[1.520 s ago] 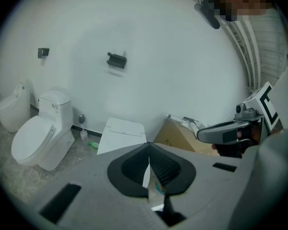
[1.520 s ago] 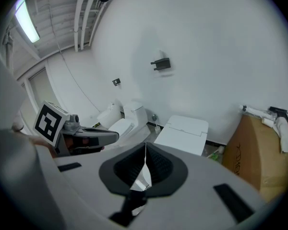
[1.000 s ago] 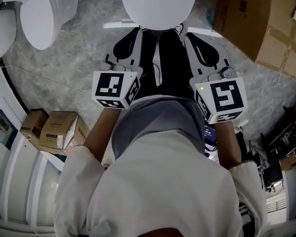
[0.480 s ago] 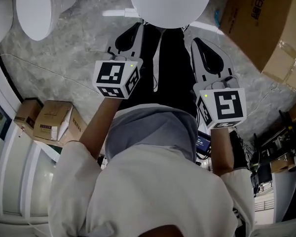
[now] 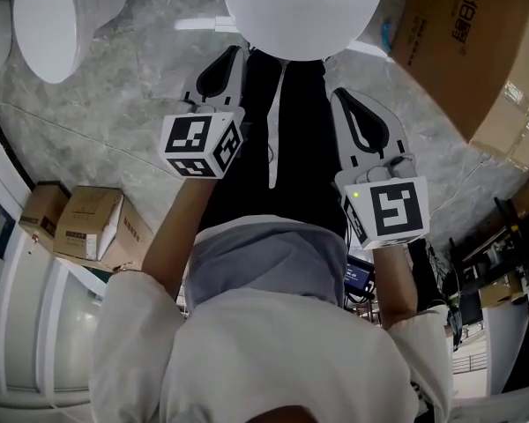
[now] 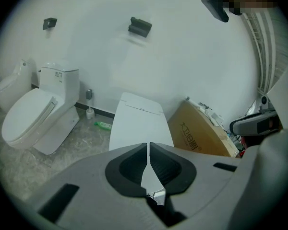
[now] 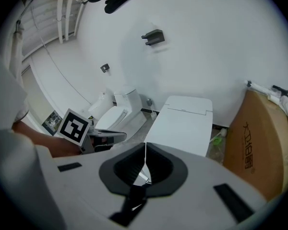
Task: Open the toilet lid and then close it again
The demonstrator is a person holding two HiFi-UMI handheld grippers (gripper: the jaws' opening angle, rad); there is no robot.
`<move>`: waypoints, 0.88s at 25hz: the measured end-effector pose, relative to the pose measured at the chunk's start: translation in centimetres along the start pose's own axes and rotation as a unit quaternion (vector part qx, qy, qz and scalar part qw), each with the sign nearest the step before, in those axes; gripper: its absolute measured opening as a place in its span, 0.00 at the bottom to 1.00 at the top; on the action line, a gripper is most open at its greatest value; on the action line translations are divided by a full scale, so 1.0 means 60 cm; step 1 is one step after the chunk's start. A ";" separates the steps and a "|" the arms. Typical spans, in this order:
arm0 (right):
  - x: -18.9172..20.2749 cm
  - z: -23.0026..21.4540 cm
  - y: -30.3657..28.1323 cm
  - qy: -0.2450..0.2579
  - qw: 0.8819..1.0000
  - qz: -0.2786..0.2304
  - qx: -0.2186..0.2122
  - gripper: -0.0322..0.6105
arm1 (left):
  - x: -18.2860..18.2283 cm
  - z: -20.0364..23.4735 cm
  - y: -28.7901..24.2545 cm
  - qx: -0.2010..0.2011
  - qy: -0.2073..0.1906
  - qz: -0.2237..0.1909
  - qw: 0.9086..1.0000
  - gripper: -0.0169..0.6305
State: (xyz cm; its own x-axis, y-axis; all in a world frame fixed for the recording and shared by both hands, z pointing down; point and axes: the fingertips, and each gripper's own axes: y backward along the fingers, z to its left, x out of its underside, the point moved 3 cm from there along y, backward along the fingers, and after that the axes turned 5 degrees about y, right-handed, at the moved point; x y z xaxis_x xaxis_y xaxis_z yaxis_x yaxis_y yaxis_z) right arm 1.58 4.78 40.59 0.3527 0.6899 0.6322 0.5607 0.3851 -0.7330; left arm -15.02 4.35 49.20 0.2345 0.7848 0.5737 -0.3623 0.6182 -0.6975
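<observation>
Both grippers shift as the view closes in on the toilet

Over 1 second the toilet lid [image 5: 304,11] has grown wider along the top edge of the head view, while the second toilet [image 5: 44,25] has slid toward the top-left corner and the cardboard box [image 5: 476,51] fills more of the right side. The right gripper [image 5: 337,92] now sits lower in the picture, its tips further from the lid's edge; the left gripper [image 5: 232,53] has rolled slightly, its marker cube [image 5: 201,144] a little higher.
</observation>
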 end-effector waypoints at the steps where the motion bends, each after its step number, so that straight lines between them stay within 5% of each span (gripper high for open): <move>1: 0.003 -0.002 -0.004 -0.001 1.000 0.000 -0.001 0.07 | 0.006 0.006 -0.007 -0.004 0.004 0.000 1.000 0.04; 15: 0.052 -0.011 -0.049 -0.025 1.000 0.011 -0.012 0.07 | 0.108 0.080 -0.090 -0.011 0.064 0.038 0.997 0.04; 22: 0.088 -0.013 -0.077 -0.040 0.998 0.028 -0.025 0.07 | 0.154 0.120 -0.135 -0.007 0.128 0.053 0.990 0.21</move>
State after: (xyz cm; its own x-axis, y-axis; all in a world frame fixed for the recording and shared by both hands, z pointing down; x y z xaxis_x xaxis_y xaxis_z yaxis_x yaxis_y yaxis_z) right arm 1.46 6.18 47.52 0.3255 0.7572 0.5664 0.5785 0.3143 -0.7527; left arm -16.40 6.31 63.24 0.4175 0.8294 0.3713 -0.3840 0.5314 -0.7551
